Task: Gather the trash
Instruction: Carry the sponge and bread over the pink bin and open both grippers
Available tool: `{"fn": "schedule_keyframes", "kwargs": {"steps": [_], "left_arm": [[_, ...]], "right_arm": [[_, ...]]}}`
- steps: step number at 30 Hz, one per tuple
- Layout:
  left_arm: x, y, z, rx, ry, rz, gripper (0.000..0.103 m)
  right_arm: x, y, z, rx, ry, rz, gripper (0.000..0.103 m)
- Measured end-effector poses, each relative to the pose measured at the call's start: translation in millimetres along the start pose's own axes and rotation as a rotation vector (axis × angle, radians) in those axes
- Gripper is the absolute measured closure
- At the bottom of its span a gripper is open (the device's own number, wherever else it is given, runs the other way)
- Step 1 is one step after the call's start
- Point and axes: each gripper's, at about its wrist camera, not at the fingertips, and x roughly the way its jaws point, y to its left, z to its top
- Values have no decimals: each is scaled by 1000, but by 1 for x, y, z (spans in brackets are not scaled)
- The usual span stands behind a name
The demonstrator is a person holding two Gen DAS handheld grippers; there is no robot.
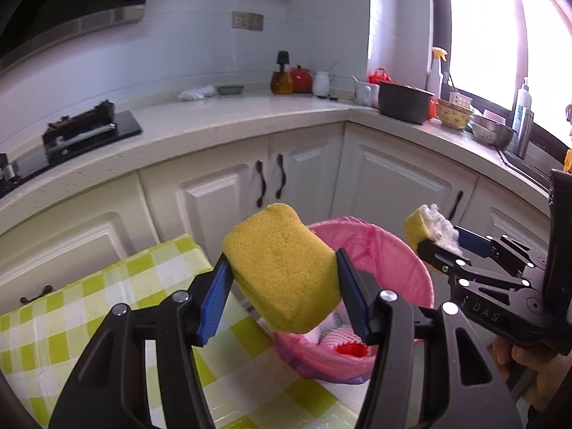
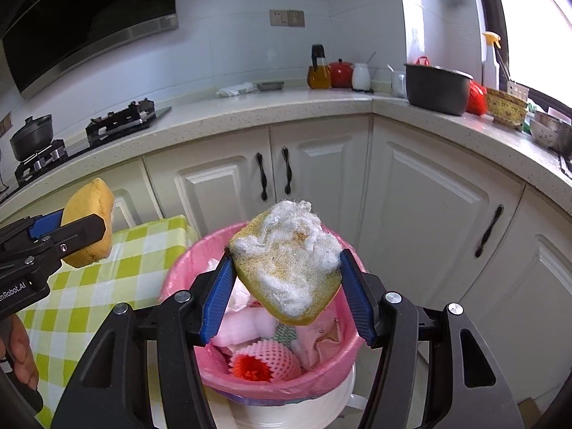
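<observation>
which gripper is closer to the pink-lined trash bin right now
Right. The right gripper holds its frayed sponge over the bin opening. The left gripper holds a yellow sponge off to the side, above the checkered cloth at the bin's edge.

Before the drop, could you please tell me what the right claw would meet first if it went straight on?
Probably the pink-lined bin, entering its open mouth onto the trash; depth is unclear. The right claw holds a worn sponge.
</observation>
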Motion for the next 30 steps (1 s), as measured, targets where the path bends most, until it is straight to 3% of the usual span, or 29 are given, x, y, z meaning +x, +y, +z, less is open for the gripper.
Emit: {"fn": "schedule_keyframes", "kwargs": {"steps": [10,22,30], "left_arm": [[51,-6,10,-32,107,-80,46],[83,-11,42,-52,131,-104,41],[91,-6,47,-73,136,-103,30]], "right_arm": [[30,-22,10,25,75,21,45],[55,-28,22,14,104,28,38],[57,-33,22,15,110,19,34]]}}
